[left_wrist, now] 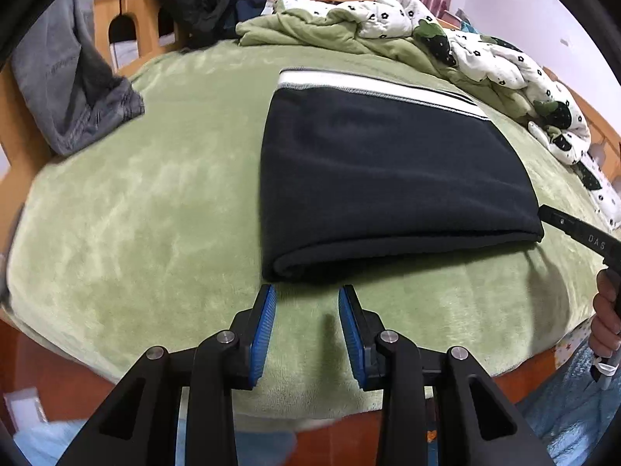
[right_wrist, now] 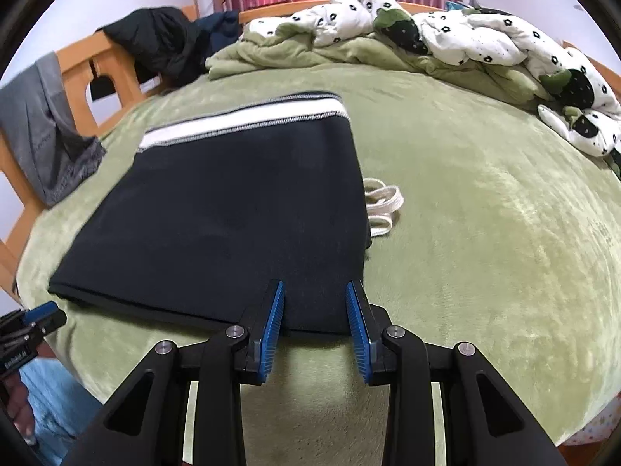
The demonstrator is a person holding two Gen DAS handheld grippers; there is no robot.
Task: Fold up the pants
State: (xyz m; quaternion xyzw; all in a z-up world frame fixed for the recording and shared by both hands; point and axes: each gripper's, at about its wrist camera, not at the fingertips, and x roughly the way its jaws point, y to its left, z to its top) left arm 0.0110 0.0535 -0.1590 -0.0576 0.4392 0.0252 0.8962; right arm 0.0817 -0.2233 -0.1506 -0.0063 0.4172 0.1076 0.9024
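Note:
Dark navy pants (left_wrist: 388, 178) lie folded into a flat rectangle on the green bed blanket (left_wrist: 136, 213), with the white waistband stripe (left_wrist: 368, 85) at the far end. My left gripper (left_wrist: 307, 291) is open and empty, just short of the near folded edge at its left corner. In the right wrist view the pants (right_wrist: 233, 213) fill the left centre. My right gripper (right_wrist: 315, 287) is open, its fingers straddling the near right edge of the cloth without pinching it. A white drawstring (right_wrist: 382, 202) sticks out from the pants' right side.
A crumpled white and green quilt (left_wrist: 465, 50) lies along the far side of the bed. A grey garment (left_wrist: 66, 89) and a black jacket (left_wrist: 186, 0) hang over the wooden bed rail at the left. A hand (left_wrist: 605, 318) holds the right gripper's handle.

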